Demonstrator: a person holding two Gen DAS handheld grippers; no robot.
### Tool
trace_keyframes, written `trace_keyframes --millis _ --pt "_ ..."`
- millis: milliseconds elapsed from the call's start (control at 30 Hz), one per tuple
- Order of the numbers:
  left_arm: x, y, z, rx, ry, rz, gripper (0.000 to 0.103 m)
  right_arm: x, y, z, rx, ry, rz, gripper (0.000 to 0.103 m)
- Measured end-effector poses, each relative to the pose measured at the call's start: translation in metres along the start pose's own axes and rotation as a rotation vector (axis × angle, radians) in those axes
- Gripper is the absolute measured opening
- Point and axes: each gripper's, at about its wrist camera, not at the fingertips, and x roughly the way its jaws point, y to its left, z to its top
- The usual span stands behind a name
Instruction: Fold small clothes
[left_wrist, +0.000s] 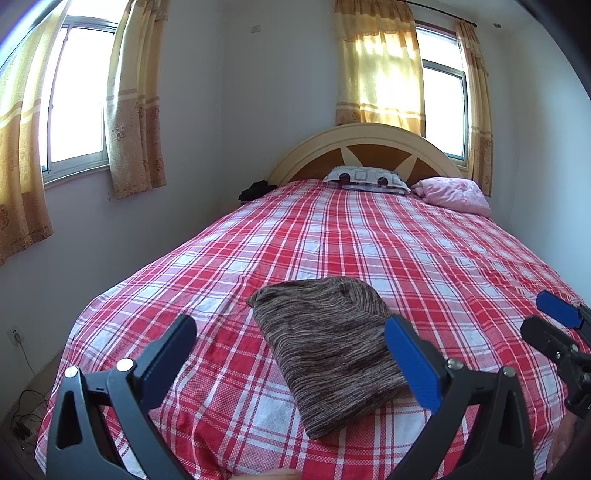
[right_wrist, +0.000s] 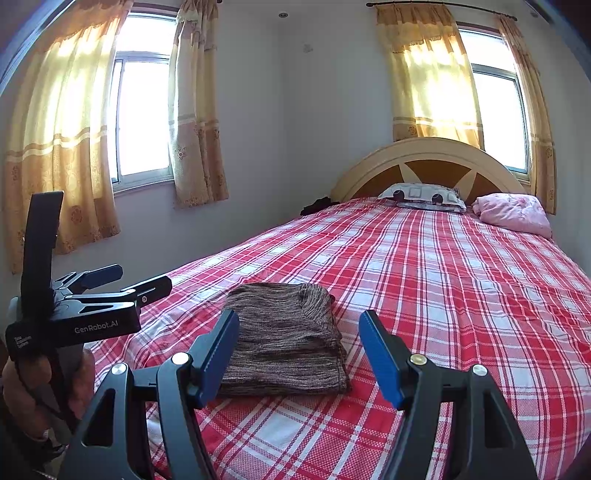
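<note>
Where white lettering shows, left gripper (right_wrist: 131, 282) body reads GenRobot.AI

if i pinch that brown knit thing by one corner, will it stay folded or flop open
Probably flop open: the brown knit garment looks soft, its folded layers lying loose at the edge. It likely weighs little, barely denting the plaid bedsheet. Pushed, the knit would probably bunch rather than slide on the woven sheet.

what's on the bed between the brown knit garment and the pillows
Nothing: only bare plaid bedspread between the brown knit garment and the pillows, as both wrist views show.
</note>
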Motion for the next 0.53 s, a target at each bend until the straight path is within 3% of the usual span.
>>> trace_keyframes --millis 533 --pt "0.0053 -0.0001 -0.0056 0.020 0.010 0.009 0.103 -0.0020 0.0034 -0.0028 -0.012 0.006 0.004 0.068"
